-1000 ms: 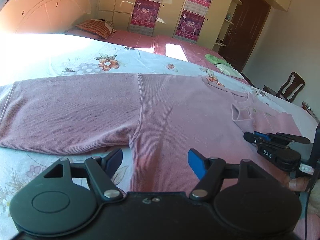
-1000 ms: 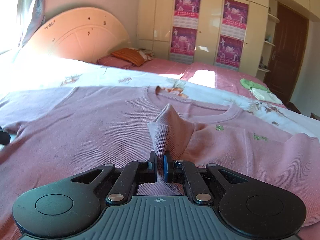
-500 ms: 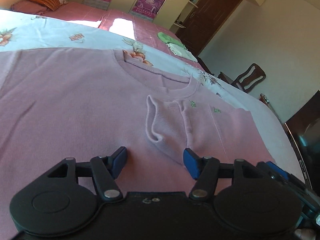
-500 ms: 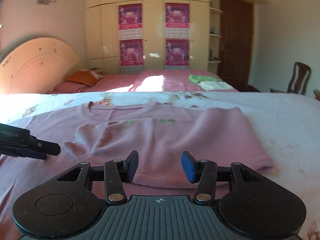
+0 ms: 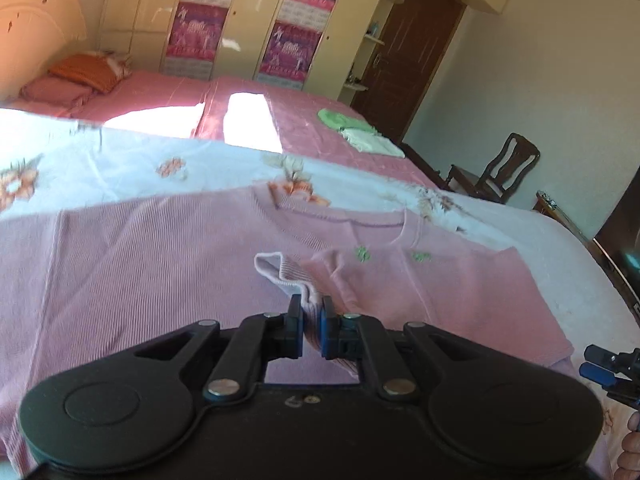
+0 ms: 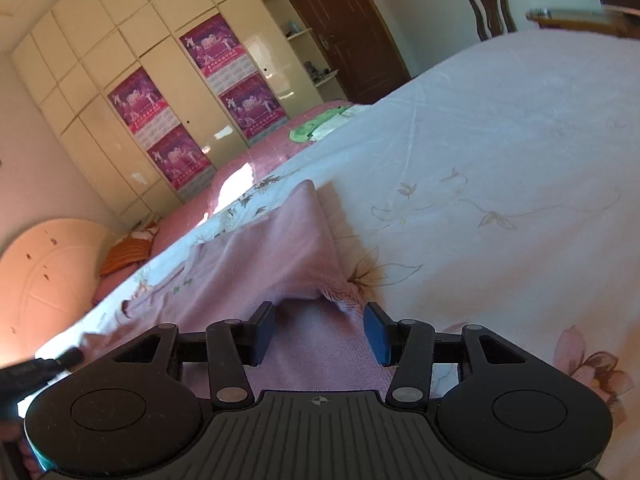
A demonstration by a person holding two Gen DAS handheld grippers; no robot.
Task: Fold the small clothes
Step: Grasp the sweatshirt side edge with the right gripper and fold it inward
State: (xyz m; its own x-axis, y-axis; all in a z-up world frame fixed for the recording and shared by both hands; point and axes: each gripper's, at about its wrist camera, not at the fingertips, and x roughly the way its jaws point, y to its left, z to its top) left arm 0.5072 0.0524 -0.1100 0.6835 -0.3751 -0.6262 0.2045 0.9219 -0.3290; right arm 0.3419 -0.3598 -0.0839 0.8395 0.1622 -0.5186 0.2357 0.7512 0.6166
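A pink knitted sweater (image 5: 168,256) lies spread on a floral bedsheet (image 5: 120,164), with one sleeve folded across its chest. My left gripper (image 5: 310,322) is shut on the ribbed sleeve cuff (image 5: 288,276) over the sweater's front. My right gripper (image 6: 318,334) is open, its fingers on either side of the sweater's folded lower right edge (image 6: 304,256); that edge is bunched into a raised corner beside the bare sheet (image 6: 500,168). The right gripper's tips also show at the far right of the left wrist view (image 5: 600,364).
A second bed with a pink cover (image 5: 280,120) holds folded green and white clothes (image 5: 356,132) and an orange pillow (image 5: 88,72). A wardrobe with posters (image 5: 240,28), a dark door (image 5: 416,52) and a wooden chair (image 5: 504,172) stand behind.
My left gripper moved in and shut on the sleeve cuff. My right gripper, which let go of the cuff earlier, swung right to the sweater's lower right edge and stays open.
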